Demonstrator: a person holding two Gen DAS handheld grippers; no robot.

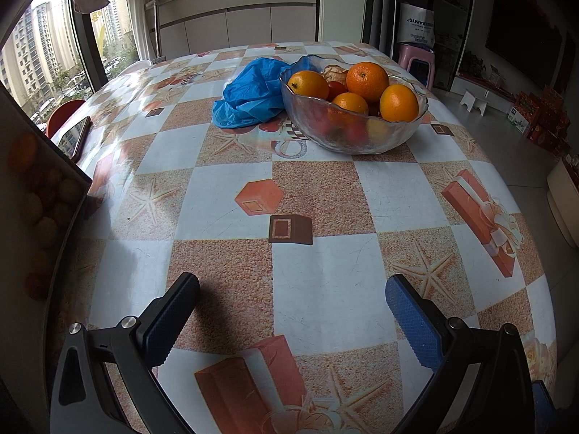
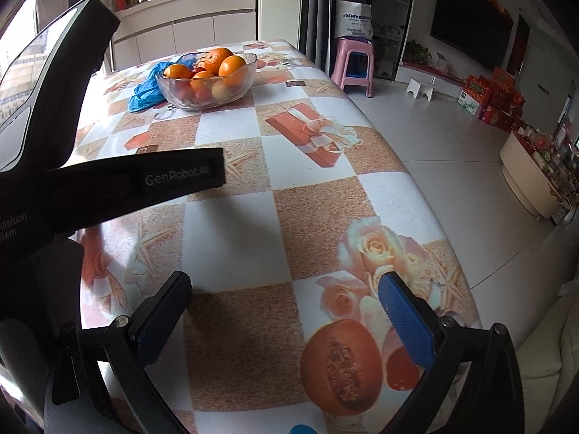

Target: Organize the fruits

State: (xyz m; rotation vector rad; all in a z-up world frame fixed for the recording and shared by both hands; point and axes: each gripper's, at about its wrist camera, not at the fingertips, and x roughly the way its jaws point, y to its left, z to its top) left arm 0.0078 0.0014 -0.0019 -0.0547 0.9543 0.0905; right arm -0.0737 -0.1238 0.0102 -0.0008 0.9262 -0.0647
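Observation:
A clear glass bowl (image 1: 347, 137) stands toward the far side of the table, heaped with oranges (image 1: 367, 81) and some red and yellow fruit lower down. The same bowl (image 2: 202, 97) shows far off in the right wrist view. My left gripper (image 1: 291, 285) hovers open over the patterned tablecloth, well short of the bowl, with nothing between its fingers. My right gripper (image 2: 284, 284) is also open and empty, near the table's front right corner. The black body of the left gripper (image 2: 108, 181) fills the left of the right wrist view.
A crumpled blue plastic bag (image 1: 249, 94) lies against the bowl's left side. A phone (image 1: 74, 137) rests at the table's left edge beside a dark box (image 1: 39, 188) printed with fruit. A pink stool (image 2: 353, 65) and red cartons (image 2: 492, 97) stand on the floor to the right.

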